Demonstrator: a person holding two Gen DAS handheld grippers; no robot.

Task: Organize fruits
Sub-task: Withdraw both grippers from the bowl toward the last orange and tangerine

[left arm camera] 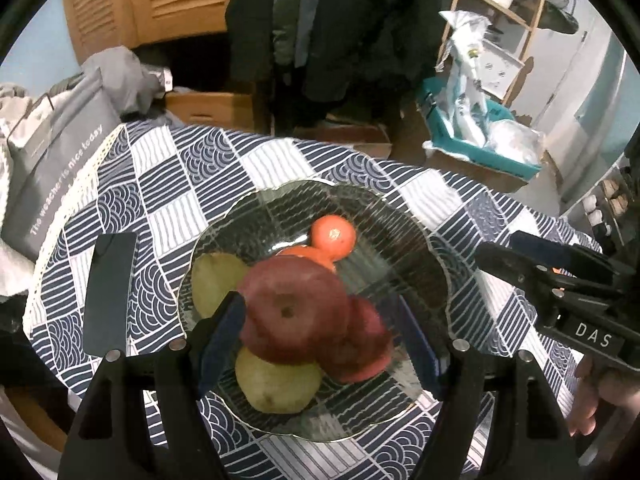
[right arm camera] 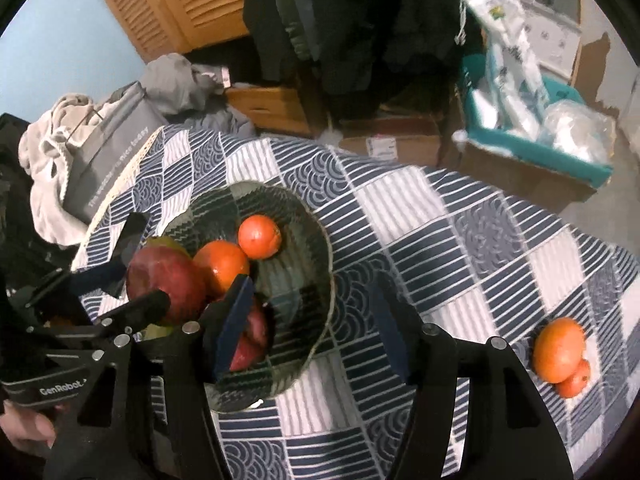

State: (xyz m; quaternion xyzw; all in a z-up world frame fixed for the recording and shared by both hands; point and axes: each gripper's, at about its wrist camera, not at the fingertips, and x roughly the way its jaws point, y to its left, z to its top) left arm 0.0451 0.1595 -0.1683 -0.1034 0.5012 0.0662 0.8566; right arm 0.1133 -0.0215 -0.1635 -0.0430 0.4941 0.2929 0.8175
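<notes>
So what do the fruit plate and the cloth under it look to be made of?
The plate looks like clear ribbed glass: the checked pattern shows through it, and its scalloped rim catches glints. Clear plastic can't be ruled out. The tablecloth looks like matte woven fabric, printed in navy and white wave and stripe squares, with a cream lace-like trim along its far left edge.

Left gripper spread wide (pointing downward), right gripper likewise parted, nothing between its fingers
</notes>
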